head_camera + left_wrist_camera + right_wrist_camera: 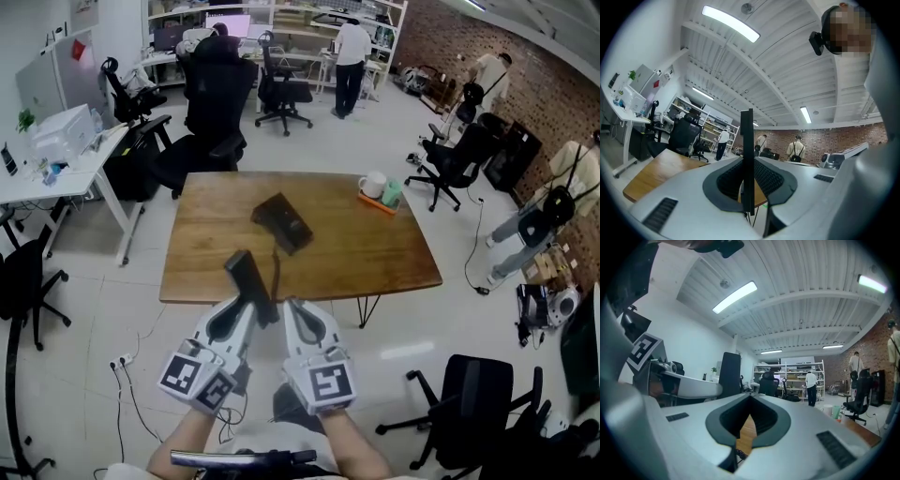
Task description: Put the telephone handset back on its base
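The black telephone base [281,222] lies near the middle of the wooden table [375,253]. My left gripper [255,306] is shut on the black handset [249,279], which stands upright over the table's near edge, short of the base. In the left gripper view the handset [747,140] shows edge-on, clamped between the pads of the left gripper [747,164]. A thin cord [275,265] runs from the handset towards the base. My right gripper [296,307] is just to the right of it, shut and holding nothing; in the right gripper view [750,397] its tips meet, and the handset [729,373] rises to their left.
A white mug [372,184] and a green cup [392,193] stand on an orange tray at the table's far right. Black office chairs stand behind the table [211,103] and at the lower right [473,403]. A white desk [66,159] is at the left. People stand far back.
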Available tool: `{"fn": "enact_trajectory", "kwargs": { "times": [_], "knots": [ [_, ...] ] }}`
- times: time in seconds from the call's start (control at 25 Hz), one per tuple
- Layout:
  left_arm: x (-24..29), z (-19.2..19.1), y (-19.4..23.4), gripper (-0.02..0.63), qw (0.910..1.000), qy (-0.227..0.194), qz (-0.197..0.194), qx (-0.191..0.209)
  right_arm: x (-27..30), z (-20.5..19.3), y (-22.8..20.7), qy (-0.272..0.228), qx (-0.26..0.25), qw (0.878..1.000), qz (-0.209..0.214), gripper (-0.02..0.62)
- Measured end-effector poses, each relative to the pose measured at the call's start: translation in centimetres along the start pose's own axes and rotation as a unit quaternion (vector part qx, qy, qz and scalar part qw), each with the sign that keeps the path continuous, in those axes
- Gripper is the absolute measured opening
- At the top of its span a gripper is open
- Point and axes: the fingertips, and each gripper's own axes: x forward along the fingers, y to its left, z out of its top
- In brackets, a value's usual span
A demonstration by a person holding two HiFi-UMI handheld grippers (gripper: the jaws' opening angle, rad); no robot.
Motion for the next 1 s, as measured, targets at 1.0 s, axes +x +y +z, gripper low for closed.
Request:
{"fn": "enact_trajectory", "kwargs": {
  "times": [1.0],
  "knots": [
    [11.8,-3.4,6.2,0.063,0.9967,0.024,0.026,-0.073,8.9,-1.5,-9.3,0.022,0.02,1.0,0.008,0.004]
  ]
}}
